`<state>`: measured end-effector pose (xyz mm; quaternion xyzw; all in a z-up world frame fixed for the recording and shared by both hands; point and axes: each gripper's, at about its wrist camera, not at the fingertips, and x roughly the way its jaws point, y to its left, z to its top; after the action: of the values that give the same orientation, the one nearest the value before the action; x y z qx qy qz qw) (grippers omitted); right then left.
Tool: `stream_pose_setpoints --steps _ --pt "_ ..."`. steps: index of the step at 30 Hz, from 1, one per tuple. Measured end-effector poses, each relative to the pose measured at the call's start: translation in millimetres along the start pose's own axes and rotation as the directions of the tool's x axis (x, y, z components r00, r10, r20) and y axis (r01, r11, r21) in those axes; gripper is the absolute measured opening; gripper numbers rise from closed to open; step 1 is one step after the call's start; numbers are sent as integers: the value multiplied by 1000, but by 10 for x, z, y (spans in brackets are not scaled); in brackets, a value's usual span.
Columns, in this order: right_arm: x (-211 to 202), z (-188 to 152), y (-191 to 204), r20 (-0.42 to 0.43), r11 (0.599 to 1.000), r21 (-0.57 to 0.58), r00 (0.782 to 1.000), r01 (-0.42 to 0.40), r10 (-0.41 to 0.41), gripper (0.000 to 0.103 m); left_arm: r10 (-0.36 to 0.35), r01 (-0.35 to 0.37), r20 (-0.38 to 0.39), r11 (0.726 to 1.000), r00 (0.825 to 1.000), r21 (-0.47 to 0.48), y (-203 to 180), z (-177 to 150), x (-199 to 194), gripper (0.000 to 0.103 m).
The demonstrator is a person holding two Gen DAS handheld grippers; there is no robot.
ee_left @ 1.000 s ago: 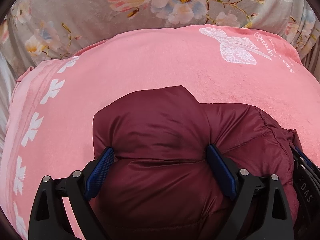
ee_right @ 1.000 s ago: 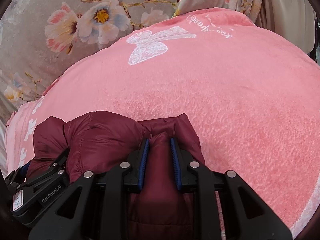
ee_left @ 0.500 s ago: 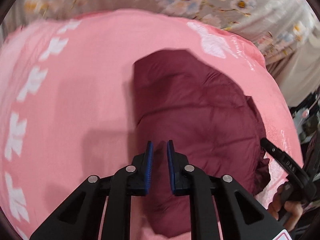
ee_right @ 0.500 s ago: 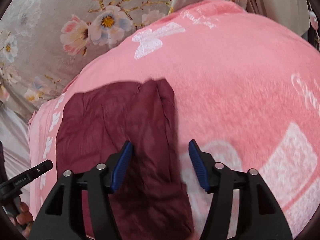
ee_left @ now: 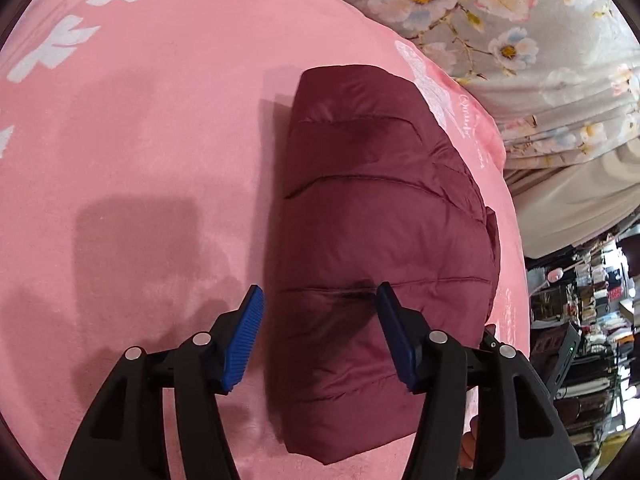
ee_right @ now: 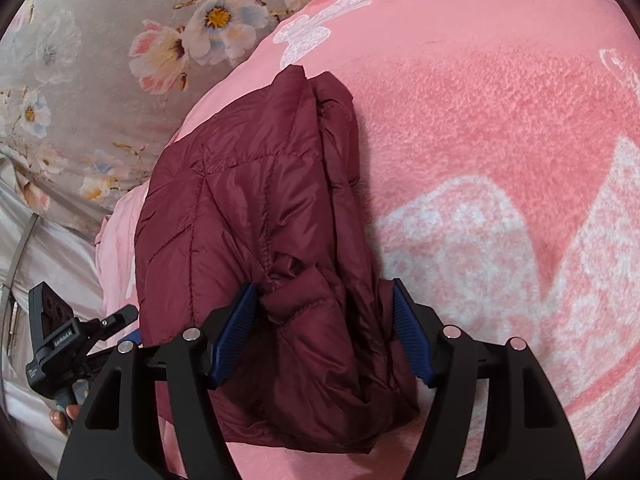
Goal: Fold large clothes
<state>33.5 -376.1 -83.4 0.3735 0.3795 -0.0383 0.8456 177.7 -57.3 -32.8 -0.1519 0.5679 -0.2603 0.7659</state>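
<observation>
Both claws are standing open: the left gripper is hanging with its jaws spread over the near part of the maroon puffer jacket, holding nothing, and the right gripper is likewise gaping, its blue pads straddling a bunched fold at the near end without pinching it. That jacket is lying as a compact, elongated bundle on the pink blanket, running from near to far, with the floral sheet showing beyond the blanket's far edge. Judging by this, the folding itself is looking nearly complete, and the step in hand is releasing and checking the bundle. Next, the loose, lumpy near end is probably needing tucking or pressing flat, so the padding is not springing open.
</observation>
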Motion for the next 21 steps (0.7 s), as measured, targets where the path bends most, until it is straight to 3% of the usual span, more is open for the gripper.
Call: stream_pose_setpoints --steps 3,4,7,10,12,14,17,21 --pt "7 4 -13 -6 1000 15 1000 -23 23 66 -26 28 -64 999 998 25 -95 -23 169 65" --pt "13 7 -23 -12 999 26 999 -38 38 66 -31 33 -87 999 996 25 -116 -38 249 71" --pt "55 15 -41 -18 996 51 997 -69 70 66 -15 19 -94 999 995 44 -202 -60 384 82" --pt "123 50 -50 -19 993 70 995 -100 102 63 8 -3 -83 998 997 64 -281 -62 436 83" --pt "142 76 -33 -25 991 72 993 -111 113 52 21 -15 -74 997 997 74 -326 -57 422 78" --pt "86 86 50 0 993 48 994 -109 109 26 45 -39 -45 992 998 116 -412 -82 319 59" --pt "-71 68 358 62 997 -73 997 -33 38 17 59 -62 21 977 998 204 -578 -89 97 36" --pt "-290 60 774 147 983 -185 989 16 12 14 76 -103 107 955 991 280 -789 -70 -207 31"
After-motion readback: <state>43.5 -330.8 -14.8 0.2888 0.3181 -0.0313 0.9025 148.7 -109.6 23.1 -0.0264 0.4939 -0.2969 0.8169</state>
